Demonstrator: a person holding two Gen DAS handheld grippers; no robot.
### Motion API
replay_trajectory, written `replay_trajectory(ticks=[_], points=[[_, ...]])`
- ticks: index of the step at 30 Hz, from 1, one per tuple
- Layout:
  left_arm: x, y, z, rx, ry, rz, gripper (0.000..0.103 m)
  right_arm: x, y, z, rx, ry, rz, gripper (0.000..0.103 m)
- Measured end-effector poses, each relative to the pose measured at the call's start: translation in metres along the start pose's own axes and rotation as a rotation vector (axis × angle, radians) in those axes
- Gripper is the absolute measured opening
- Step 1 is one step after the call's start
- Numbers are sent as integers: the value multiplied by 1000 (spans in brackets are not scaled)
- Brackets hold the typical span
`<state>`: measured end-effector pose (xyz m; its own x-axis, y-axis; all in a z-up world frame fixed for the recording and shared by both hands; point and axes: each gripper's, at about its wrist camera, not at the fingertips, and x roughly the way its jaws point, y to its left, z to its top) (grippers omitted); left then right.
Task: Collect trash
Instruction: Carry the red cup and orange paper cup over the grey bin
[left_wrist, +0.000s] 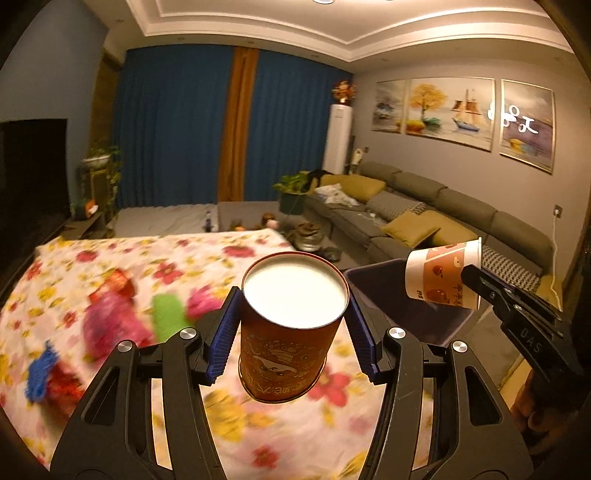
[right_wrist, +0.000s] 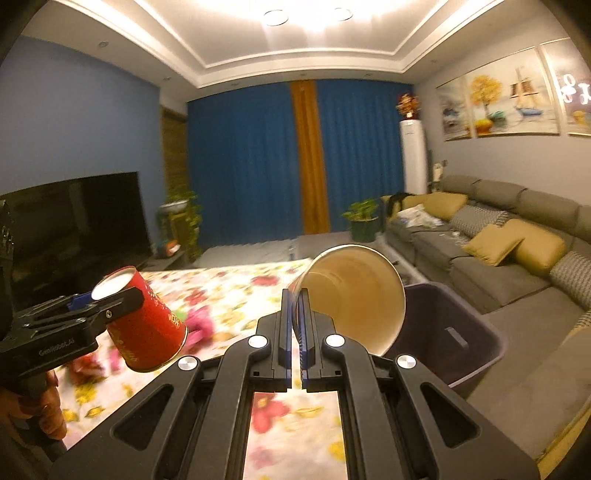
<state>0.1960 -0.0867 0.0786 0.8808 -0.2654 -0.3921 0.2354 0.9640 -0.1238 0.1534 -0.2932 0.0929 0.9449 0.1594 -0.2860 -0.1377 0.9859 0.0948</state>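
Left gripper (left_wrist: 293, 314) clamped across the sides of a red cylindrical tin with a white top (left_wrist: 291, 325), held clear above the floral-print tablecloth (left_wrist: 207, 254). Right gripper (right_wrist: 297, 325) pinched nearly flat on the wall of a patterned paper cup (right_wrist: 354, 295), tilted with its open mouth toward the camera. Both carried in the air, left of and short of the dark purple plastic bin (right_wrist: 476, 332), which stands just off the table's right edge.

Likely trouble: thin cup wall buckling or sliding out of so narrow a bite, probably dropping short of the bin onto cloth or floor. Tin gripped on smooth curved sides only; a quick roll of the wrist could let it slip, and whether it is empty cannot be told. Cup close beside the bin's near rim in the left view, so a low pass might clip that rim and knock the cup free.

Open air above the bin, mouth unobstructed. Grey sofa (right_wrist: 509, 258) just beyond the bin, limiting overshoot. Bright scraps (left_wrist: 122, 317) on the cloth left of the bin, blurred, unidentifiable.
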Motion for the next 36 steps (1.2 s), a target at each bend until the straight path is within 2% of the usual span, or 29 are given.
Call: replay_trajectory(ticks=[7,17,28,36], points=[[43,-54,15,46,-20,-64,54,7,-43,10,21,-27,-82,4],[97,-121,16,122,-42,-126,54,22,-80,5,58,-31,-137,4],[133,-145,5,134,-18,-156,54,32,-104,-5,92,-19,-161,4],[147,-148,-1,131,-6,-163,54,39,-100,-6,113,-7,-164,4]])
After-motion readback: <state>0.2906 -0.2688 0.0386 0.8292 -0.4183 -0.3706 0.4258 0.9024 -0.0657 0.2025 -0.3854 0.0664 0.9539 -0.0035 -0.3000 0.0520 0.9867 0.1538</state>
